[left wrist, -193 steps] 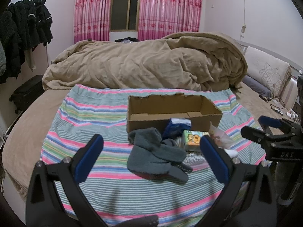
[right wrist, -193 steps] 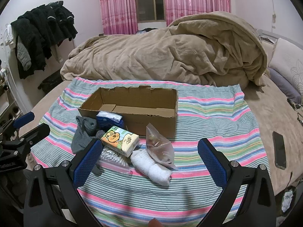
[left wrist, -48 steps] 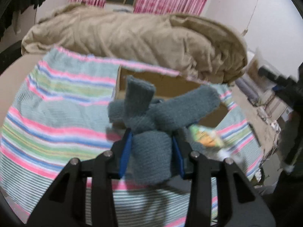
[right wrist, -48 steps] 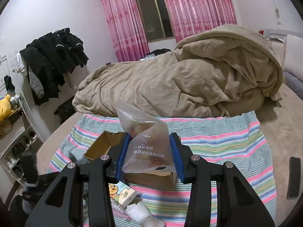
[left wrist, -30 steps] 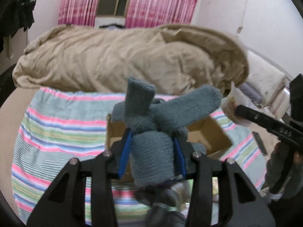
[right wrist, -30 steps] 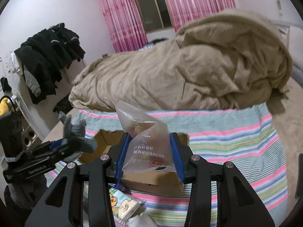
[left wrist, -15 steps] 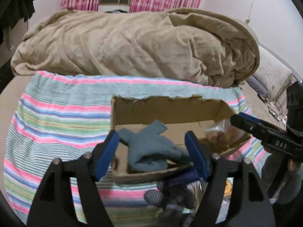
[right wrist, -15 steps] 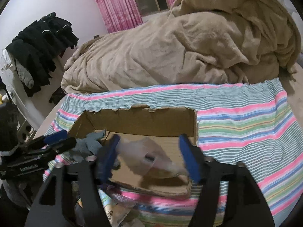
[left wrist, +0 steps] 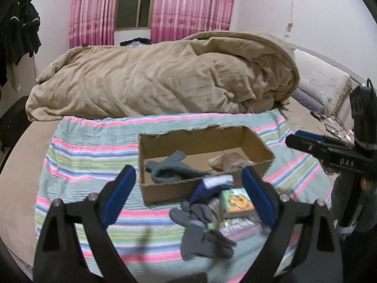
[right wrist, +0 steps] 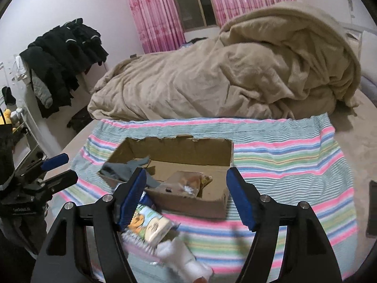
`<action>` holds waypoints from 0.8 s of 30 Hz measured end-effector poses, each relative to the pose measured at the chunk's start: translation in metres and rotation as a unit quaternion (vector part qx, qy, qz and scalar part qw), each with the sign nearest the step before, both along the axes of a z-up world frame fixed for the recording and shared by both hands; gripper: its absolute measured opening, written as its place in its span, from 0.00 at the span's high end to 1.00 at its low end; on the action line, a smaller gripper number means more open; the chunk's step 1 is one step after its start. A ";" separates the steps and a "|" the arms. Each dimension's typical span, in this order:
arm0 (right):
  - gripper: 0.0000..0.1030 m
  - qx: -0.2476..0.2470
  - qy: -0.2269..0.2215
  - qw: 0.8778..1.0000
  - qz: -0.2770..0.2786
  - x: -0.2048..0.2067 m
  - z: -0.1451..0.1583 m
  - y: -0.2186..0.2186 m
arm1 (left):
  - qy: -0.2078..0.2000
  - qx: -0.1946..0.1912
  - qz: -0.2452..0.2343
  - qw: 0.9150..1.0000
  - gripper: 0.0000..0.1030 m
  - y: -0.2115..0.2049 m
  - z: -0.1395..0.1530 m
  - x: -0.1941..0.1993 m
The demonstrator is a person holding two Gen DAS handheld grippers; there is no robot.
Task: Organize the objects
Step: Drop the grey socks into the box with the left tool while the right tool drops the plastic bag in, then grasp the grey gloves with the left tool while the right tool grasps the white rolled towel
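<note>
You are holding the left gripper (left wrist: 188,192) over the near part of the striped blanket (left wrist: 94,155), its blue pads still spreading apart and nothing pinched between them. The grey sock (left wrist: 172,169) is lying inside the cardboard box (left wrist: 169,191), at the box's left end, beyond the pads and clear of them. Your right gripper (right wrist: 186,197) is standing spread and empty, hovering just short of the box's near wall. The clear snack bag (right wrist: 190,181) is resting on the box floor toward the right end, apart from the sock and ahead of the right pads.

Outside the box, against its near wall, the remaining items are lying on the blanket: a blue packet (left wrist: 212,185), a green-and-orange tissue pack (left wrist: 236,200), a dark grey sock pair (left wrist: 202,235), and a white rolled sock (right wrist: 183,257) toward the blanket's near edge. The tissue pack is sitting just below your right gripper's left pad.
</note>
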State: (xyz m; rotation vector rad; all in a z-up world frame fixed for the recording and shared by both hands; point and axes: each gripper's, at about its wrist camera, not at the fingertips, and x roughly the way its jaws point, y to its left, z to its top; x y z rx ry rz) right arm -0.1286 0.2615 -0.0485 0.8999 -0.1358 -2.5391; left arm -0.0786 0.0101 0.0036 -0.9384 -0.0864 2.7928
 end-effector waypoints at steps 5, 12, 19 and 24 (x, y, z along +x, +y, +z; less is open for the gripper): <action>0.29 0.005 0.012 1.000 0.006 0.025 0.015 0.008 | -0.011 0.002 -0.010 1.000 0.10 0.008 -0.011 0.013; 0.29 0.041 -0.009 0.998 0.037 0.042 -0.006 0.006 | -0.081 0.002 -0.005 0.997 0.10 0.015 -0.067 0.006; 0.29 0.061 -0.042 0.995 0.065 0.039 -0.037 -0.004 | -0.120 -0.003 0.003 0.993 0.10 0.016 -0.105 -0.001; 0.29 0.079 -0.072 0.990 0.091 0.034 -0.063 -0.015 | -0.126 0.008 0.016 0.992 0.10 0.008 -0.115 -0.006</action>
